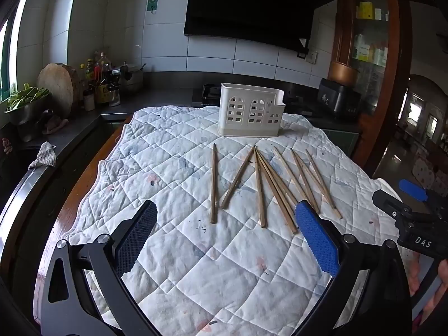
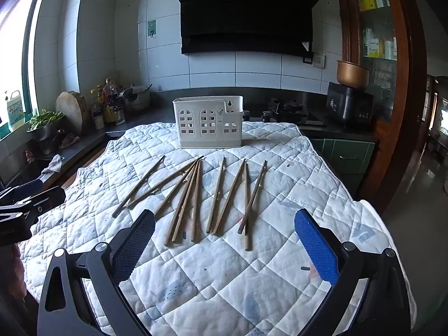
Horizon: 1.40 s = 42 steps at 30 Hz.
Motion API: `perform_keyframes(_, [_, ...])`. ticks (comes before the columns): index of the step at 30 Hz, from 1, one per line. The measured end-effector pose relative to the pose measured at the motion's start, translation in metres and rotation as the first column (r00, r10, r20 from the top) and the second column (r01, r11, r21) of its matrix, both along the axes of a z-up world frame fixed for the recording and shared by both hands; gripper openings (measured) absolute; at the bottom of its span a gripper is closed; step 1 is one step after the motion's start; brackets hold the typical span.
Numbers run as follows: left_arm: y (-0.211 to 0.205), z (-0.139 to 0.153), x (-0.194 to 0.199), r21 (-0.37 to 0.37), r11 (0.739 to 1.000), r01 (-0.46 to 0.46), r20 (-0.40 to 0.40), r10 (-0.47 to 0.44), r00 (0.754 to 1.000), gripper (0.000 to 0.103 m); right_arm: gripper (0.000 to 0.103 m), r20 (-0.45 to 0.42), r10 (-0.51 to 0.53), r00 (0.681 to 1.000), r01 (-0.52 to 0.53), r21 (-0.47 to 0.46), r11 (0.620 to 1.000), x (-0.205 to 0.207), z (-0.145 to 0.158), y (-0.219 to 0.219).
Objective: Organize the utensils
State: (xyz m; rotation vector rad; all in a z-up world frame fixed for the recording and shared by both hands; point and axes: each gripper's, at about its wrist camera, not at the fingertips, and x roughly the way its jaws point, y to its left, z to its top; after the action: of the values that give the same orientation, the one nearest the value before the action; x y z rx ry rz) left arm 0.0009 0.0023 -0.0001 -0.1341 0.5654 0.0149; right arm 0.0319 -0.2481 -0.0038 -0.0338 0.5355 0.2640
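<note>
Left claw [image 1: 225, 232] spread wide, nothing between its blue pads, hanging above the near part of the quilted cloth [image 1: 196, 280]. Right claw [image 2: 224, 235] also spread wide and empty, above the same cloth.

Landmark: white utensil holder [image 1: 250, 113]. The wooden chopsticks [image 1: 260, 187] lie loose on the cloth on the near side of the holder, fanned out, thin tips toward the holder, thick ends toward the claws. About 10 sticks, exact count unclear where they overlap. In the left wrist view 1 stick lies alone at the left of the fan; the middle ones cross at their far tips. In the right wrist view the chopsticks [image 2: 196, 196] sit between the holder [image 2: 208, 121] and the claw, not touching the holder.

Holder stands upright at the far end of the cloth, cut-out window openings facing the claws. No chopstick shows above its rim.

Beyond the holder: dark kitchen counter, black range hood [image 2: 246, 14] on the tiled wall above. Left of the holder, a round wooden board [image 2: 71, 110] and bottles.
</note>
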Motion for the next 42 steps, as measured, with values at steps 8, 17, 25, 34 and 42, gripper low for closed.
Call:
perform_keyframes(8, [-0.001, -0.001, -0.001, 0.036, 0.999, -0.010, 0.003, 0.010, 1.000, 0.098, 0.096, 0.003, -0.001, 1.000, 0.001, 0.004, 1.000, 0.000, 0.000, 0.000])
perform_keyframes(17, [-0.001, -0.002, -0.001, 0.040, 0.998, -0.042, 0.018, 0.041, 0.999, 0.098, 0.096, 0.007, -0.011, 1.000, 0.011, 0.014, 1.000, 0.000, 0.003, -0.003])
perform_keyframes(25, [-0.004, 0.001, -0.004, 0.053, 0.997, -0.050, 0.034, 0.048, 0.998, 0.098, 0.096, 0.008, -0.012, 1.000, 0.012, 0.013, 1.000, -0.002, 0.001, -0.003])
perform_keyframes(34, [-0.007, 0.005, -0.007, 0.073, 0.995, -0.064, 0.058, 0.060, 0.996, 0.098, 0.096, 0.007, -0.013, 1.000, 0.013, 0.015, 1.000, -0.002, 0.001, -0.004])
perform_keyframes(42, [-0.008, 0.009, -0.007, 0.080, 0.994, -0.077, 0.076, 0.071, 0.995, 0.098, 0.096, 0.006, -0.010, 1.000, 0.010, 0.019, 1.000, -0.001, 0.001, -0.004])
